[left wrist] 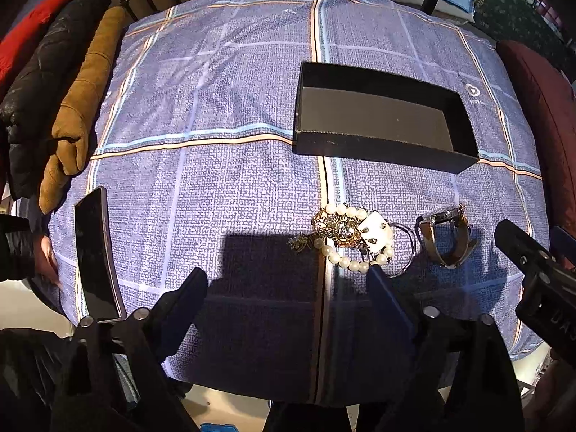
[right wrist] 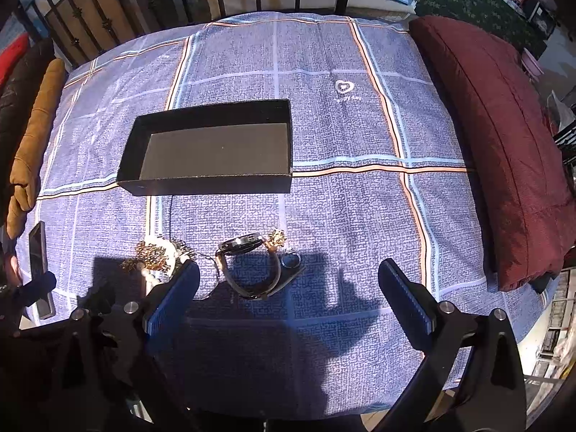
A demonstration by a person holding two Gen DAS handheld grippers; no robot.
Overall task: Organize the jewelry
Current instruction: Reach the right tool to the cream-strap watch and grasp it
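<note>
Ahead of the tool lay one black box (right wrist: pixel 208 151), one wristwatch (right wrist: pixel 248 262), one pearl bracelet (left wrist: pixel 354 239), one gold chain (left wrist: pixel 333 228), one small ring (right wrist: pixel 291 259) and one gold brooch (right wrist: pixel 276 238). One phone (left wrist: pixel 96 255) lay far left. Two tools were in view.

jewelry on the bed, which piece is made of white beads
The pearl bracelet, a loop of round white beads; the wristwatch and gold chain are metal.

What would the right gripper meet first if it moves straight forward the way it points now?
Most likely the wristwatch, which lies on the bedspread just ahead, between the open fingers of the right gripper but nearer the left one. Depth is hard to judge.
</note>
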